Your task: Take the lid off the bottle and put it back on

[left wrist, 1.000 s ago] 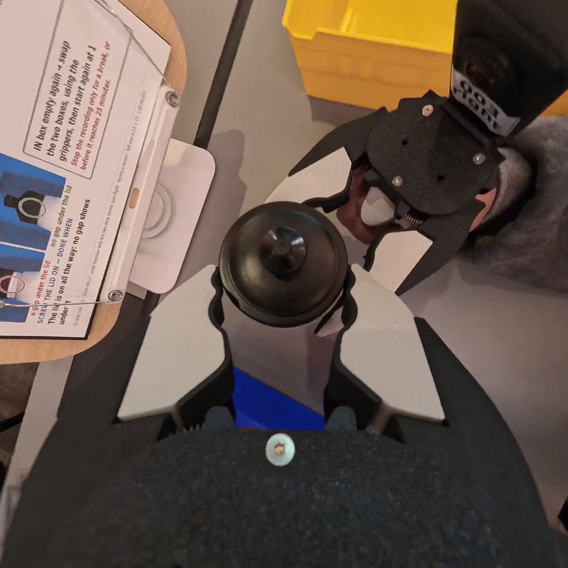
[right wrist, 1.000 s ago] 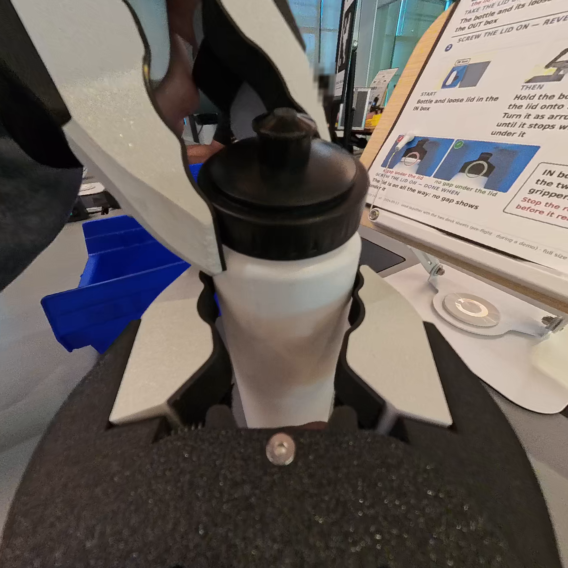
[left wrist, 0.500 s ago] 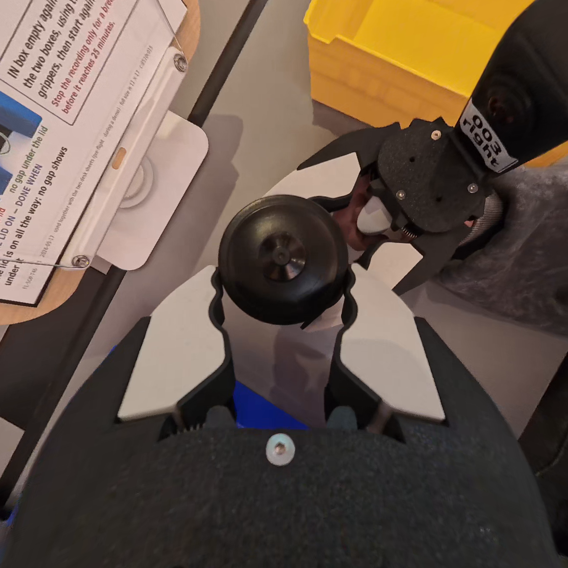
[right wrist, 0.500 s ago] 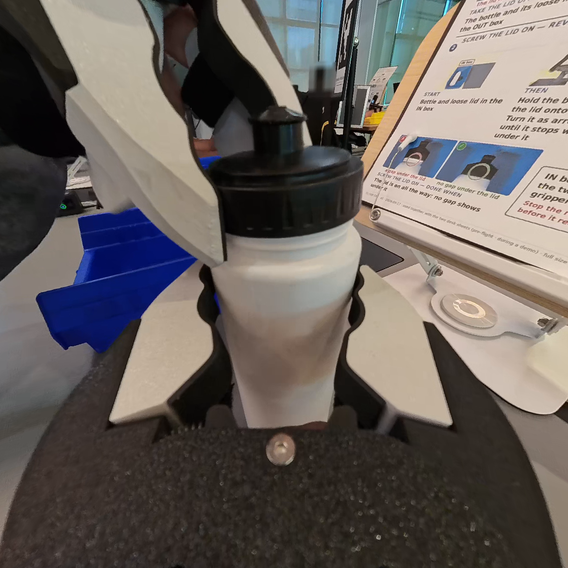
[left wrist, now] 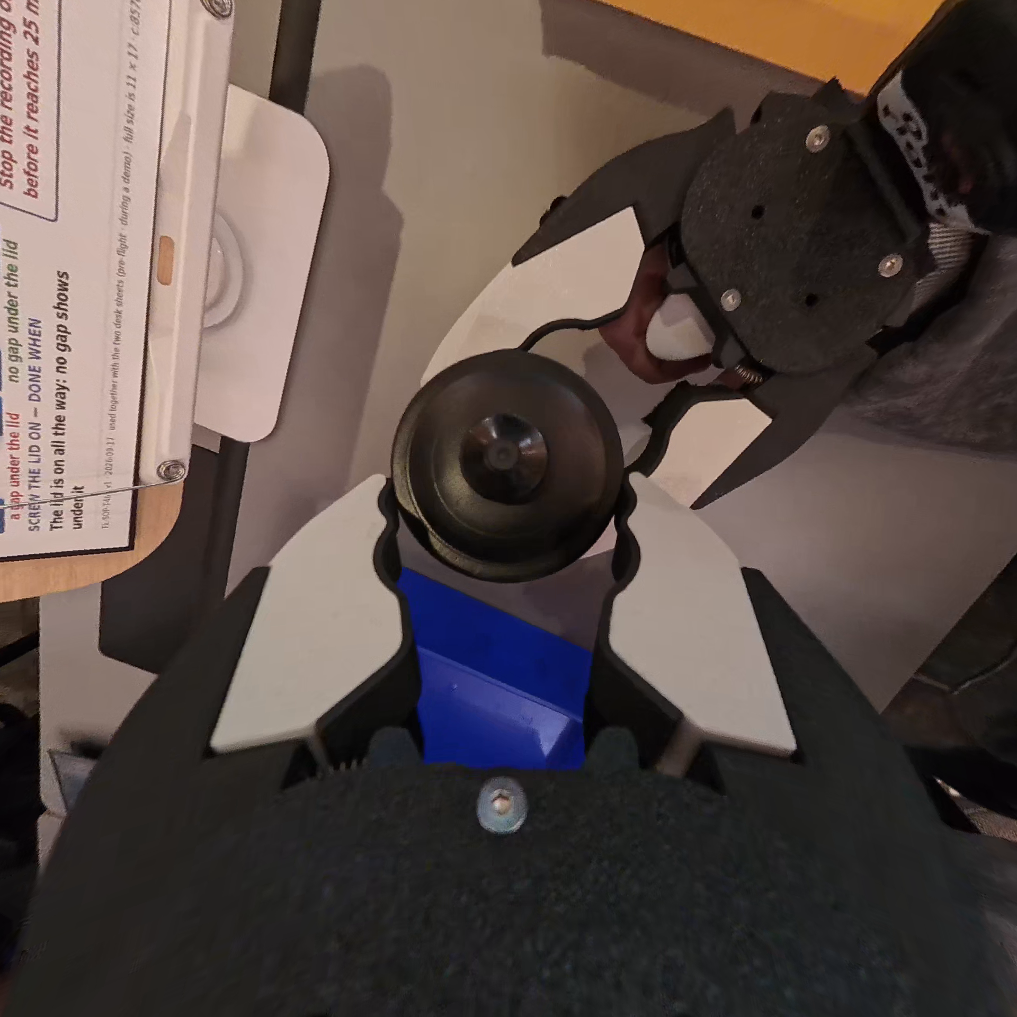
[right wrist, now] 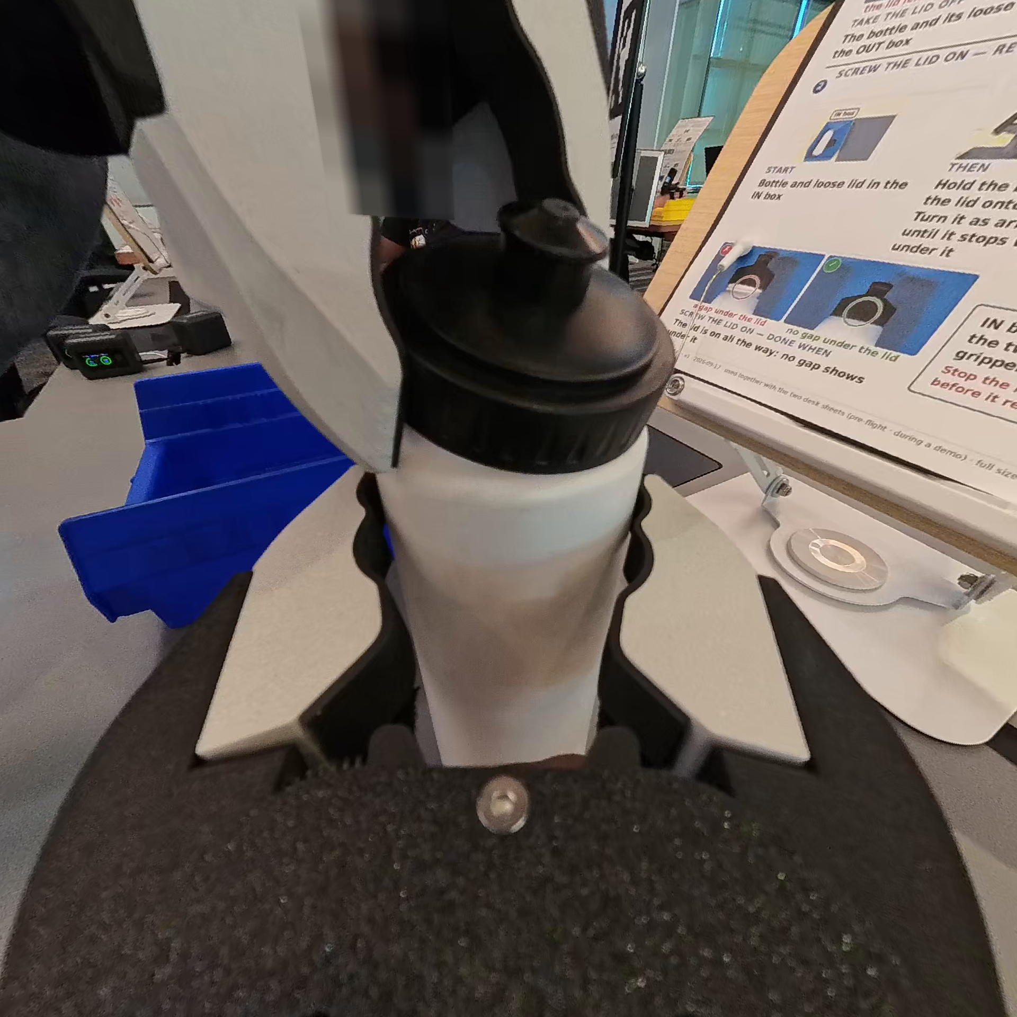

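Blue bin [right wrist: 220, 495] on the grey table [right wrist: 55, 660], left side. Instruction sheet [right wrist: 891, 247] on a tilted wooden board [left wrist: 82, 561], held by a white stand [right wrist: 836, 583], right side. Yellow bin [left wrist: 743, 33] at far edge.

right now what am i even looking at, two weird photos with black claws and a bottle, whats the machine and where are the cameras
There is no robot here: a person holds one hand-held two-finger gripper in each hand, and each gripper carries a camera looking forward along its own fingers.

The left wrist view looks straight down. The left gripper is closed around the black lid from above. Farther off in that picture you see the other gripper from outside, with the person's hand on its trigger.

The right wrist view looks sideways. The right gripper clamps the white bottle around its body, holding it upright. The lid sits on the bottle, slightly tilted.

On the grey table are a blue bin and a propped-up instruction sheet on a stand. A yellow bin's edge shows in the downward view.
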`<action>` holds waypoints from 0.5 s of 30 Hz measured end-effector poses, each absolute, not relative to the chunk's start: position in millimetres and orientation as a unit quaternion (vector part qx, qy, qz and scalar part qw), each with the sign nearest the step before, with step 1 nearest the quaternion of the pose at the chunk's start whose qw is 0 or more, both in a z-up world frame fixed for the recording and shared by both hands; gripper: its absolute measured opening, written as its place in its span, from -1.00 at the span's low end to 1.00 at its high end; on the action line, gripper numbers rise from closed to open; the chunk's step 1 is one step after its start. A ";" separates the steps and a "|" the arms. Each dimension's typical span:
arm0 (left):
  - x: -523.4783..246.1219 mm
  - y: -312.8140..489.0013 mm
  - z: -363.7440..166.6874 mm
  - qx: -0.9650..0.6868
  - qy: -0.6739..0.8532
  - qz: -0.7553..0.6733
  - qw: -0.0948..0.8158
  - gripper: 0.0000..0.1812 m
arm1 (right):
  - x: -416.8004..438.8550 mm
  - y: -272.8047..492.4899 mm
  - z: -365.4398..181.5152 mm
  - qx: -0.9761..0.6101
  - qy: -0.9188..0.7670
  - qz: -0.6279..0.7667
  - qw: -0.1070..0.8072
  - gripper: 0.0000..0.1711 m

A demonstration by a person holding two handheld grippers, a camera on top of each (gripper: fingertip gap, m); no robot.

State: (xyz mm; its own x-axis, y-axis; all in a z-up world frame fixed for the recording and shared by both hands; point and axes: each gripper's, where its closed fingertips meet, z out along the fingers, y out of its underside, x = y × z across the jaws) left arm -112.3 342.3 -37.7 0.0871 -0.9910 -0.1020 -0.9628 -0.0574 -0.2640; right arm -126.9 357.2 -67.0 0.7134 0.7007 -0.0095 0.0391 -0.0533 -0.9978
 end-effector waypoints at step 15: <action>-116.3 341.7 -38.4 -0.740 0.643 -0.114 0.164 -0.17 | -126.0 357.7 -66.8 -0.675 -0.272 0.266 0.632 0.00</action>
